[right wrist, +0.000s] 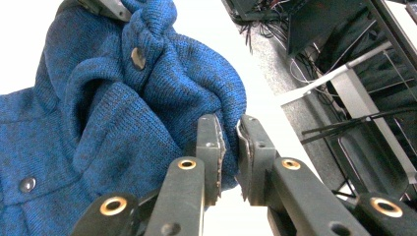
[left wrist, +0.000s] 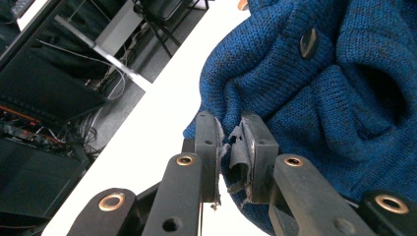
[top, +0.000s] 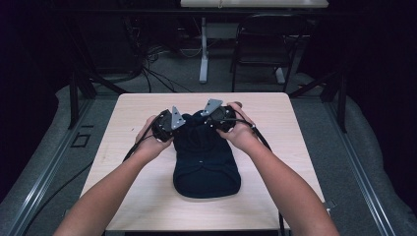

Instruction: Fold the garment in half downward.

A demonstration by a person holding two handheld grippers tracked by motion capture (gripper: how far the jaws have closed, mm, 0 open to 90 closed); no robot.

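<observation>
A dark blue knitted garment (top: 206,164) with buttons lies in the middle of the light wooden table (top: 147,196). Its far end is bunched up between the two grippers. My left gripper (top: 167,125) sits at the garment's far left corner, its jaws pinching the knit edge (left wrist: 227,129). My right gripper (top: 219,117) sits at the far right corner, its jaws closed on a fold of the knit (right wrist: 230,132). A dark button (left wrist: 308,42) shows in the left gripper view, and a button (right wrist: 137,58) in the right gripper view.
Bare tabletop lies around the garment on all sides. Beyond the far table edge stand a black chair (top: 265,44), a white table leg (top: 203,54) and loose cables (top: 147,64) on the floor. Metal rails run along both sides of the table.
</observation>
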